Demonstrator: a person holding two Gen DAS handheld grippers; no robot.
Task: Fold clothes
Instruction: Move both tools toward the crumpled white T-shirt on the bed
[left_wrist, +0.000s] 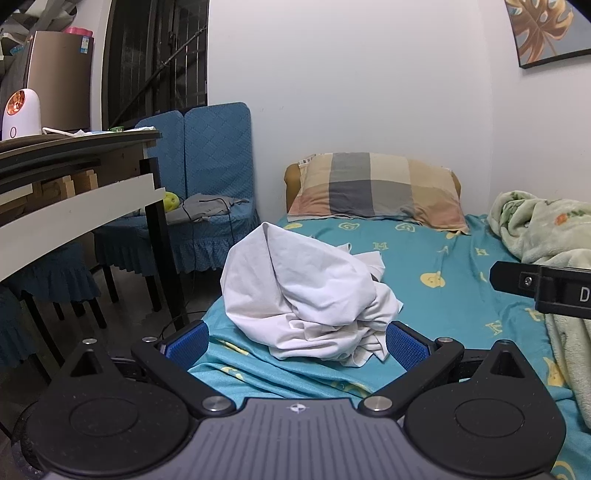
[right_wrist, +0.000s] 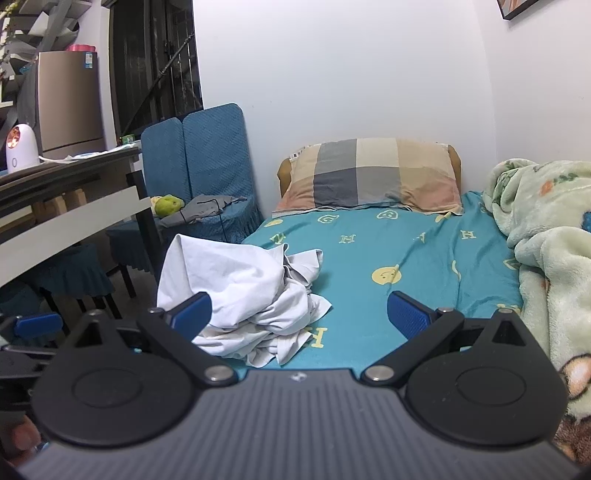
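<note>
A crumpled white garment (left_wrist: 306, 295) lies in a heap on the teal bed sheet (left_wrist: 443, 266) near the bed's left edge. My left gripper (left_wrist: 295, 345) is open just short of the heap, its blue pads (left_wrist: 186, 345) on either side of the garment's near edge without touching it. In the right wrist view the same garment (right_wrist: 243, 295) sits left of centre. My right gripper (right_wrist: 299, 314) is open over the sheet (right_wrist: 388, 251), its left pad (right_wrist: 192, 314) in front of the heap. The right gripper's black body (left_wrist: 543, 288) shows at the right of the left wrist view.
A plaid pillow (left_wrist: 376, 188) lies at the head of the bed against the wall. A pale green fleece blanket (right_wrist: 546, 258) is bunched along the right side. Left of the bed stand blue-covered chairs (left_wrist: 210, 177) and a table (left_wrist: 74, 192).
</note>
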